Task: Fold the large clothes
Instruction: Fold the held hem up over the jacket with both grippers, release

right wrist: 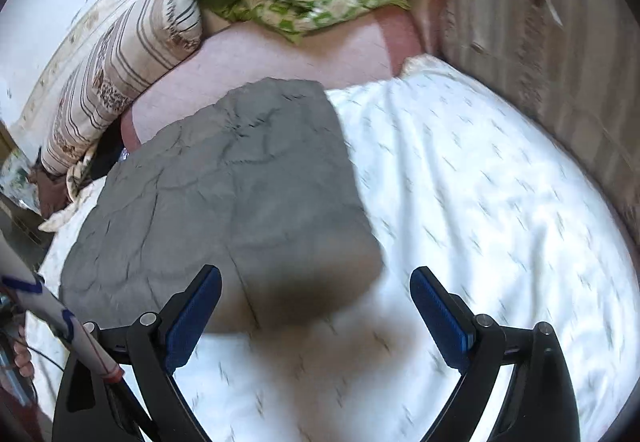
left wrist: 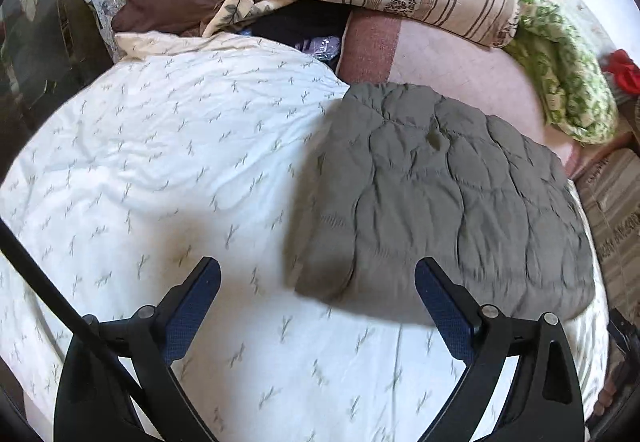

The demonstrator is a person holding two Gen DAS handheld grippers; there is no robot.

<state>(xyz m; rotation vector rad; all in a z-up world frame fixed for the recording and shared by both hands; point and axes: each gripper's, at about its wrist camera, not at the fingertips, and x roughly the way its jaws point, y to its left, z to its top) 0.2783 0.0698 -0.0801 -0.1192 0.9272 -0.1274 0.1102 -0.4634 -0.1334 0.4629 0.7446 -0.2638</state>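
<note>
White bedding (left wrist: 160,161) with a small sprig print covers the bed across both views. I see the grey quilted garment (left wrist: 440,193) folded into a block at centre right of the left view, centre left of the right. My left gripper (left wrist: 318,282) and right gripper (right wrist: 316,292) both hang above it, jaws spread wide, holding nothing.

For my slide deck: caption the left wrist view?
Open left gripper above a folded grey quilted garment on a white bedspread.
</note>
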